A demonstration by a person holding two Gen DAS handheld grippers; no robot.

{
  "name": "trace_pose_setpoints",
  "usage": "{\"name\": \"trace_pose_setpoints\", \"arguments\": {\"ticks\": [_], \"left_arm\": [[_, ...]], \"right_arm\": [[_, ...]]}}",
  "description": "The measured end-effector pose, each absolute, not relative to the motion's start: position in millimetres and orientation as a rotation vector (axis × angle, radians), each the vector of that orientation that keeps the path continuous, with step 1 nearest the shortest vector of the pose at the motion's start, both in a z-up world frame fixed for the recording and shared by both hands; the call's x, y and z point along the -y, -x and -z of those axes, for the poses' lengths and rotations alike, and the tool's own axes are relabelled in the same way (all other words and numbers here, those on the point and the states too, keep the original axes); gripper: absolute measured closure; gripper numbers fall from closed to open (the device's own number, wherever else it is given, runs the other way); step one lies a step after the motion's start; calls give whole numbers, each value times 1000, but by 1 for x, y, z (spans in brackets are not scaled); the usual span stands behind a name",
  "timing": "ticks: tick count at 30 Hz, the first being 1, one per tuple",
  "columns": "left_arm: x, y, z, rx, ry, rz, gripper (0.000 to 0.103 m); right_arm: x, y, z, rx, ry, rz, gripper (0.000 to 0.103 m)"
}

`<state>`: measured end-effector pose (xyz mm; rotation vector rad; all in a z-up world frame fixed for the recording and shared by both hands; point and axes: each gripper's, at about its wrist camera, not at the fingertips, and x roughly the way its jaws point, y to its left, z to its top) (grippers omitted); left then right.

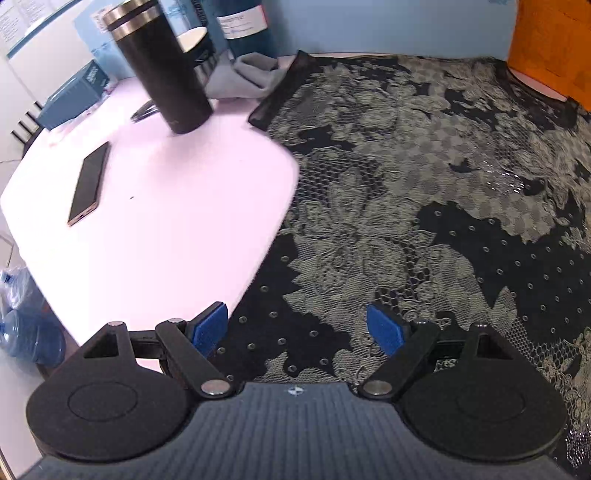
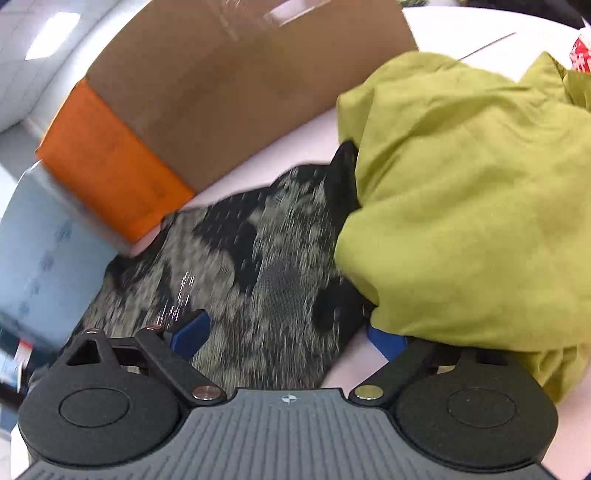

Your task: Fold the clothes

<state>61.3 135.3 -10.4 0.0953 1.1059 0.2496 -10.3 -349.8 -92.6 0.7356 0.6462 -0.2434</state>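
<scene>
A black garment with a pale lace-flower print lies spread flat over the right half of the white table. My left gripper is open just above its near edge, blue pads wide apart, holding nothing. In the right wrist view the same garment lies below my right gripper, which is open and empty. A crumpled olive-green garment lies at the right, over the black one's edge and touching the right blue pad. The right wrist view is motion-blurred.
A black steel-topped flask, a phone, a grey cloth, a dark bottle and a blue box stand on the table's left side. A brown and orange cardboard box stands behind the garment. Water bottles are on the floor.
</scene>
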Motion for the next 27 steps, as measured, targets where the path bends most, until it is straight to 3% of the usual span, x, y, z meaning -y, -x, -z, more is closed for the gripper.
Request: {"name": "trace_pose_setpoints", "arguments": {"ticks": [3,5,11,17,22,27], "left_arm": [[-128,-75,5,-1079,-140,-175,22],[-123,-89,-2,-1058,-167,-128,22],[-82,-145,-38,-997,-228,83,22],[49,-178,-80,-796,-460,545,22],[176,-156,-62,-590,-700,873,22],[240,-158,-34,-552,-679,974,27]], "right_arm": [[357,8,96,-578,-770,309,10],[361,12,96,-569,-790,347,17],[354,18,91,-594,-778,362,17],[347,59,92,-596,-873,308,14],[334,85,83,-649,-873,297,13],[323,80,85,-648,-827,276,12]]}}
